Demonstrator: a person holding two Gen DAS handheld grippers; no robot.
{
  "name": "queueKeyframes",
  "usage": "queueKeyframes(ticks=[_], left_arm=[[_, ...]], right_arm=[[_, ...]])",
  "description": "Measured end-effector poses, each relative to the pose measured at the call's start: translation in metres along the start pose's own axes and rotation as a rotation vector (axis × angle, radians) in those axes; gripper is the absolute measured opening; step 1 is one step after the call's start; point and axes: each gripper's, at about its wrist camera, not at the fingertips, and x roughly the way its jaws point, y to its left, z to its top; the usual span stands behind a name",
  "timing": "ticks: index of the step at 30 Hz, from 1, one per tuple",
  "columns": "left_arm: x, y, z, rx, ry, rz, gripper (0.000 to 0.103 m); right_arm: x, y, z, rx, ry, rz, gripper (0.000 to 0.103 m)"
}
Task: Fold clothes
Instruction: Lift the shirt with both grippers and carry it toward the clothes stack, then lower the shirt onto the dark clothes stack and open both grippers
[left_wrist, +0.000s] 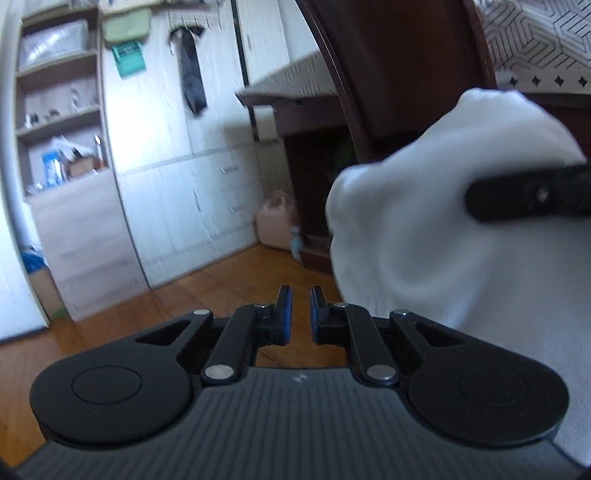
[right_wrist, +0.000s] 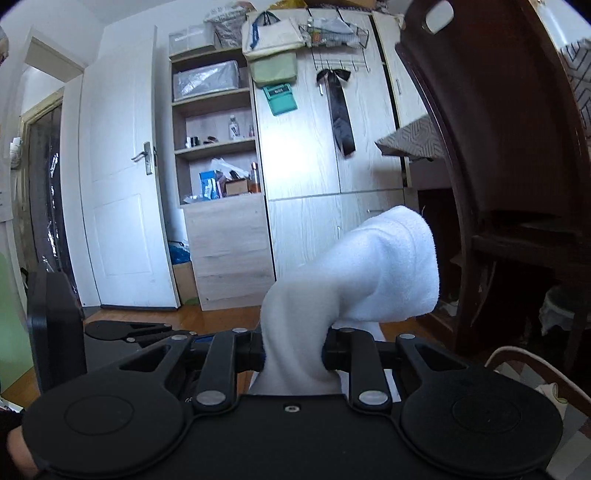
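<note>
A white garment (right_wrist: 388, 273) of soft, towel-like cloth sticks up from my right gripper (right_wrist: 293, 354), which is shut on it; the top of the cloth flops over to the right. In the left wrist view the same white garment (left_wrist: 443, 229) fills the right side, with a black finger of the right gripper (left_wrist: 528, 195) reaching in across it. My left gripper (left_wrist: 301, 314) is held over the wooden floor just left of the cloth. Its blue pads (left_wrist: 286, 314) stand a narrow gap apart with nothing between them. Part of the left gripper (right_wrist: 125, 330) shows low at left in the right wrist view.
A dark wooden furniture frame (right_wrist: 498, 147) rises close on the right. Ahead are a pale wardrobe (right_wrist: 306, 147), open shelves (right_wrist: 214, 122) and a white door (right_wrist: 122, 184). A pink bag (left_wrist: 275, 225) sits on the wooden floor (left_wrist: 207, 291) by the wardrobe.
</note>
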Motion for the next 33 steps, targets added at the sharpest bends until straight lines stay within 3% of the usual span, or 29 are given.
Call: queueKeyframes(ticks=[3,6,11,14,16,20,22,24,26,30,33], left_arm=[[0.034,-0.002,-0.025,-0.095,0.080,-0.104,0.011],[0.058,-0.009,-0.083,-0.205,0.197,-0.229,0.011],[0.096,-0.018,-0.164,-0.352,0.360,-0.428,0.014],[0.112,-0.018,-0.191,-0.452,0.412,-0.554,0.022],[0.119,-0.015,-0.202,-0.545,0.430,-0.625,0.035],[0.124,0.001,-0.229,-0.770,0.431,-0.734,0.052],[0.122,0.006,-0.246,-0.894,0.423,-0.746,0.064],[0.114,-0.002,-0.255,-0.922,0.404,-0.710,0.068],[0.107,-0.015,-0.261,-0.924,0.381,-0.703,0.068],[0.114,-0.027,-0.273,-1.039,0.399,-0.749,0.074],[0.115,-0.022,-0.288,-1.115,0.419,-0.702,0.075]], right_arm=[[0.038,-0.027,-0.018,-0.034,0.086,-0.057,0.026],[0.062,-0.061,-0.040,-0.042,0.151,-0.088,0.025],[0.068,-0.114,-0.051,-0.007,0.181,-0.079,0.026],[0.065,-0.143,-0.055,0.025,0.208,-0.092,0.026],[0.063,-0.161,-0.061,0.058,0.231,-0.111,0.026],[0.059,-0.196,-0.078,0.147,0.273,-0.150,0.026],[0.058,-0.213,-0.086,0.191,0.294,-0.170,0.026],[0.057,-0.219,-0.093,0.207,0.298,-0.173,0.027],[0.057,-0.221,-0.099,0.207,0.302,-0.170,0.027],[0.059,-0.221,-0.107,0.205,0.323,-0.192,0.027],[0.055,-0.231,-0.116,0.249,0.328,-0.197,0.028]])
